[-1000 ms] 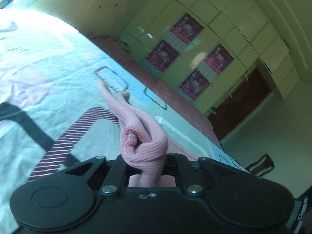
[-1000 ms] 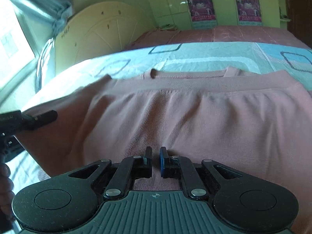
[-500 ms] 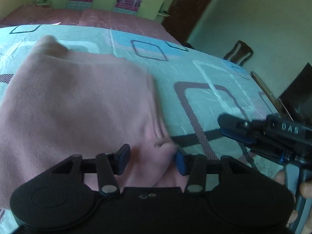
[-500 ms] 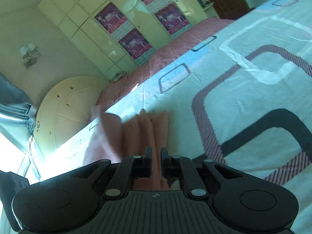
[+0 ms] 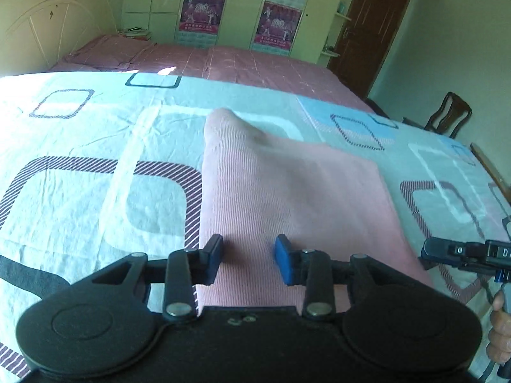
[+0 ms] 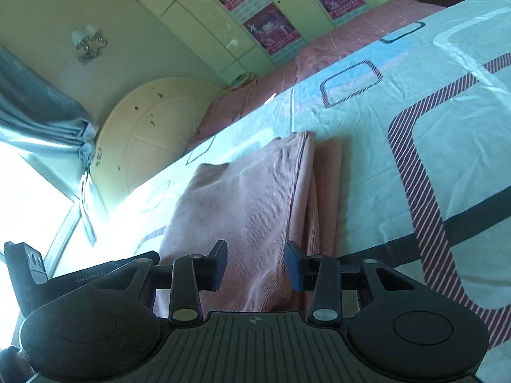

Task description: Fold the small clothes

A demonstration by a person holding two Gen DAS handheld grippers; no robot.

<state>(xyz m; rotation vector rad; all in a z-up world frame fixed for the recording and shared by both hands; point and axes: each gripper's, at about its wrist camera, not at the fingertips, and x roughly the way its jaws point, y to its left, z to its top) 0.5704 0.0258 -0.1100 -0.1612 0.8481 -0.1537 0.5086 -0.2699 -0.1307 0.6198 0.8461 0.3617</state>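
Note:
A pink ribbed garment lies folded flat on the patterned bedsheet. My left gripper is open and empty, just above the garment's near edge. In the right wrist view the same garment shows stacked folded layers along its right side. My right gripper is open and empty over its near end. The right gripper also shows at the right edge of the left wrist view, beside the garment's right edge.
The bed has a pink cover at the far side and a cream headboard. Wardrobes with posters line the wall. A wooden chair stands past the bed's right side. A curtain hangs by a bright window.
Both grippers held the pink garment one second ago and have let go. The garment now lies folded on the sheet, and both jaws stand open above it.

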